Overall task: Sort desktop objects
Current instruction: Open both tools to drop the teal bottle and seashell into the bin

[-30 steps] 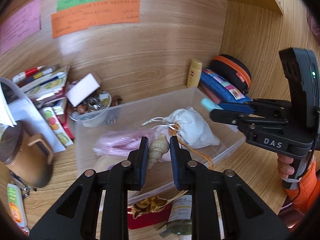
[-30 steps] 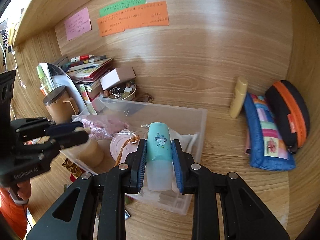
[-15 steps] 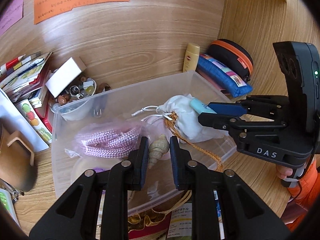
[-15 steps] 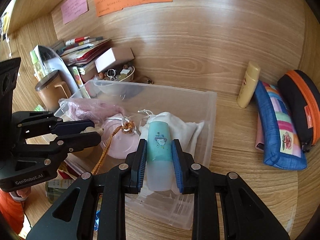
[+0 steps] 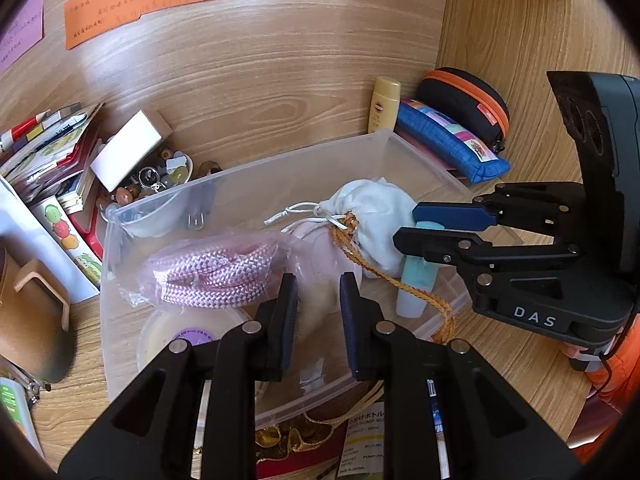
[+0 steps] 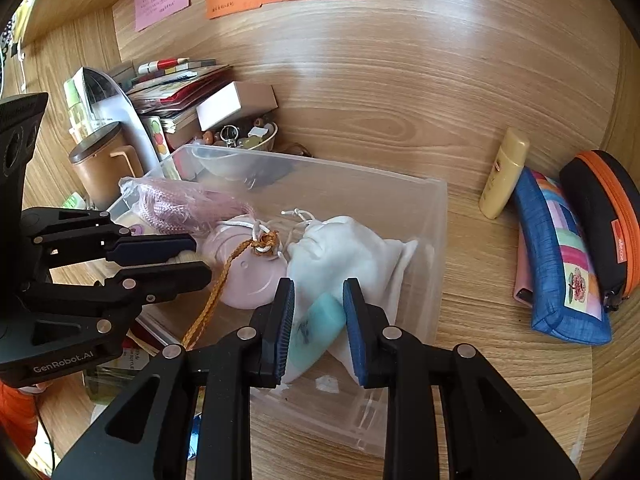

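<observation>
Teal tube (image 6: pixel 316 330) dropped, tilted in bin (image 6: pixel 438 248) | right tool (image 6: pixel 318 320) spread | left tool (image 5: pixel 318 312) spread

right gripper (image 5: pixel 440 226): "DAS" | left gripper (image 6: pixel 188 256): "GenRobot.AI" | bottle label (image 5: pixel 366 436): "MADE IN JAPAN" (wall notes illegible)

A clear plastic bin (image 6: pixel 436 216) is sitting on the worktop, holding a bagged pink rope (image 5: pixel 212 268), a white drawstring pouch (image 6: pixel 344 252), a pink round case (image 6: pixel 248 276) with an orange cord, and a teal tube (image 6: pixel 316 328) lying tilted against the pouch.
</observation>
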Demonstrator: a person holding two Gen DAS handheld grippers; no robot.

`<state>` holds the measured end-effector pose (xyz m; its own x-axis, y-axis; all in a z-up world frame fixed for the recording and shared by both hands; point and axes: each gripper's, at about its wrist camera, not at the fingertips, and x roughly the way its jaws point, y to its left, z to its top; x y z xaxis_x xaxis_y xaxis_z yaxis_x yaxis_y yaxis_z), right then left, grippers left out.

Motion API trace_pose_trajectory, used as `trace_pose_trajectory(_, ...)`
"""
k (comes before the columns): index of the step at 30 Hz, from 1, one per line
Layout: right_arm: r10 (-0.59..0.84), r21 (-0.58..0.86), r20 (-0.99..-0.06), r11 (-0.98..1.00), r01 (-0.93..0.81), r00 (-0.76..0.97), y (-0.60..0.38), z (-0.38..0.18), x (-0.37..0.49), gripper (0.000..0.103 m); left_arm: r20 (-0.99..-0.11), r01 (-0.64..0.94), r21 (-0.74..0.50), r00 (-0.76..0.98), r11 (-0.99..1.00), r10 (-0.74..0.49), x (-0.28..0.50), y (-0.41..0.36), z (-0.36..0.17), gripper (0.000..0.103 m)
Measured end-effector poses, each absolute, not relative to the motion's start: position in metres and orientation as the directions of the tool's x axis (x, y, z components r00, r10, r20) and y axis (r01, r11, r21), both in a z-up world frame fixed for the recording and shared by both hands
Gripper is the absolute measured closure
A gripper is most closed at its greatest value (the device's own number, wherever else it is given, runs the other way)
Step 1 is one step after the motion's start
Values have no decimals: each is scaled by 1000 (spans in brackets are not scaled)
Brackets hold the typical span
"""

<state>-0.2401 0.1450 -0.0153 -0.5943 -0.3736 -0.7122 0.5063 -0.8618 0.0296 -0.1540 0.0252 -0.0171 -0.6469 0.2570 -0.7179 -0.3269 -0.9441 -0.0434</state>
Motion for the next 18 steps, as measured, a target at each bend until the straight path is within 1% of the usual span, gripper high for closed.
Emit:
trace_pose_trajectory(1, -374, 27, -711, -861, 508, -595, 145, -15, -240, 79, -717, -325, -41, -649, -945, 254, -154, 25, -17, 82)
trace_pose_trajectory(3, -376, 21, -710, -857, 515, -596, 143, -16, -238, 74, -716, -323, -36, -652, -946, 250, -154, 26, -17, 81)
trace_pose_trajectory(5, -378, 14, -710, -852, 524, -595, 141, -16, -236, 69, -714, -325, -35, -654, -945, 251, -153, 27, -17, 75)
trace_pose_trajectory(8, -372, 2, -703, -853, 522, -606, 140, -14, -234, 66, -701, -324, -21, -670, -946, 245, -149, 28, -14, 69)
trace_pose_trajectory(10, -367, -6, -694, -858, 514, -619, 142, -12, -233, 61, -691, -324, -21, -679, -946, 248, -148, 29, -12, 60)
trace_pose_trajectory(11, -365, -7, -689, -860, 510, -626, 143, -10, -233, 55, -688, -324, -31, -679, -945, 255, -147, 29, -12, 56)
trace_pose_trajectory(13, -362, -6, -670, -870, 493, -648, 147, -6, -231, 42, -691, -322, -34, -676, -946, 256, -147, 31, -11, 55)
trace_pose_trajectory(15, -360, -4, -653, -878, 478, -666, 151, -2, -231, 38, -690, -306, -22, -684, -952, 236, -147, 31, -9, 55)
trace_pose_trajectory(18, -375, 24, -638, -883, 468, -673, 158, 4, -232, 37, -689, -285, -40, -686, -958, 233, -147, 28, -4, 54)
